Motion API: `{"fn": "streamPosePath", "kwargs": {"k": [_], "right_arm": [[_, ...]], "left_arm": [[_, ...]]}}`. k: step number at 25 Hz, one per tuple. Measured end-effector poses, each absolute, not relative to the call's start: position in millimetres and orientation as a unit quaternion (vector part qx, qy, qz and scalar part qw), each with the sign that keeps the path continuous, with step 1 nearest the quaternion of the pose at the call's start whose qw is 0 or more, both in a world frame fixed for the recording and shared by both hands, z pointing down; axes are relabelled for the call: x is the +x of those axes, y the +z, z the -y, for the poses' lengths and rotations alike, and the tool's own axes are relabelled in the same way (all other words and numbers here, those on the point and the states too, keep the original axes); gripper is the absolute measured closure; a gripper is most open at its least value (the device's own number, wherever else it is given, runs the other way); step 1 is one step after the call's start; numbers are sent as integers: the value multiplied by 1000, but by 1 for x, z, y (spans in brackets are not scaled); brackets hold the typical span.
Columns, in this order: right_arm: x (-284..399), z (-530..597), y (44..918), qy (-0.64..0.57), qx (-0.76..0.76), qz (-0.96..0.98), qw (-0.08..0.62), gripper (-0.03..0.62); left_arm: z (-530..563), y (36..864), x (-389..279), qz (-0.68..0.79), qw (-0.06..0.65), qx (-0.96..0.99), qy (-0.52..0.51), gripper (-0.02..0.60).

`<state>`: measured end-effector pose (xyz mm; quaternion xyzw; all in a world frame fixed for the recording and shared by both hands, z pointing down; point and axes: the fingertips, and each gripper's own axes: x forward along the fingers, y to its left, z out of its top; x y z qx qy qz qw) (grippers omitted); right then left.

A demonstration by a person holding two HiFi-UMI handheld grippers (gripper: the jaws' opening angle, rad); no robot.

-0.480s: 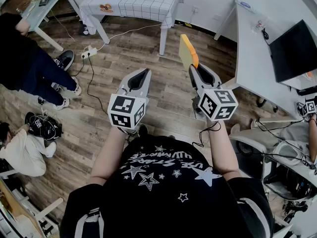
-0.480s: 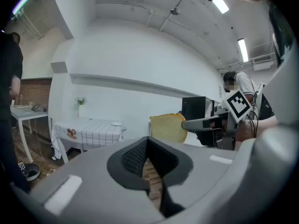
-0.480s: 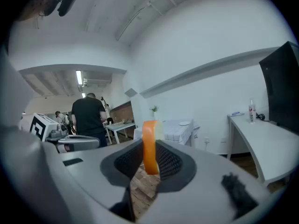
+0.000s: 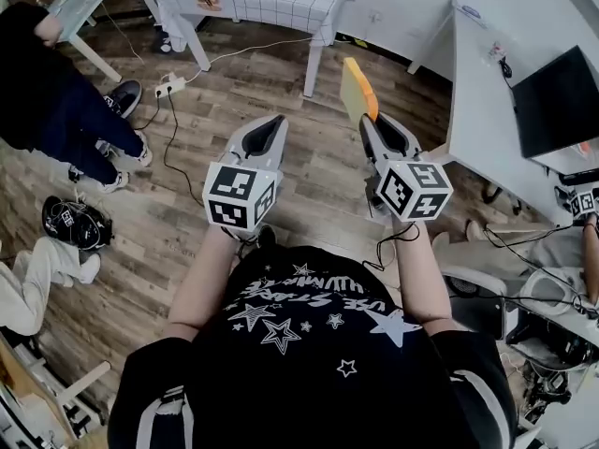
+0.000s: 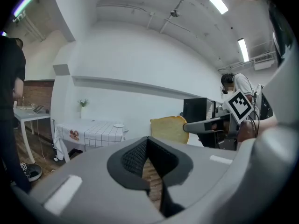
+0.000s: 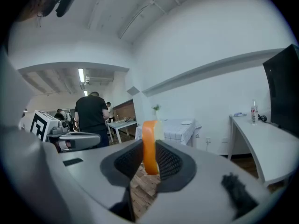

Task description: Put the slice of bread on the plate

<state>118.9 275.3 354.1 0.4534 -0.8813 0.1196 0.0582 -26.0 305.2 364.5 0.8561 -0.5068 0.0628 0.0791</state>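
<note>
**Mia:** Where is the bread?

**Ben:** The flat yellow slice of bread with the orange crust [image 4: 356, 87] stands on its edge in the right tongs [image 4: 374, 123]. The dark pads press on it from both sides. It is up in the air, over the brown wooden floor [image 4: 281, 101].

**Mia:** And the left tongs?

**Ben:** The left tongs [image 5: 150, 160] are just a little bit apart. Nothing is in them.

**Mia:** Where is the plate?

**Ben:** I think it is the small white round plate [image 5: 118, 125] on the worktop with the white checked cloth [image 5: 88, 134]. It is far off across the room and too small for me to be sure.

**Mia:** So how do we do this well?

**Ben:** Walk over with a soft, steady hold. Bread is squishy, so do not squeeze harder. Step around the white cable [image 4: 168, 134] on the floor. Bring the slice low over the plate and tip it flat. Only then let the right tongs go wide, so it does not drop from high up.
</note>
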Motion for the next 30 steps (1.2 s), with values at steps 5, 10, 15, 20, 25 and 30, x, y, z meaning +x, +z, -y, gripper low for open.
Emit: {"fn": "streamPosePath", "kwargs": {"k": [5,10,15,20,25,30], "right_arm": [[114,-275,355,120,456,879,65,507],[108,-273,355,115,463,876,69,507],[106,-263,357,121,485,864,67,507],[94,-247,358,122,504,853,65,507],[77,-243,366,132,522,840,67,507],[72,-244,381,141,539,826,81,507]], "left_arm": [[-302,365,-30,501,79,859,65,574],[-299,365,-36,495,77,863,61,574],[-289,366,-47,486,76,869,48,572],[-276,368,-69,479,77,874,42,572],[-271,378,-102,476,99,873,38,572],[-258,389,-117,469,108,876,39,572]]}}
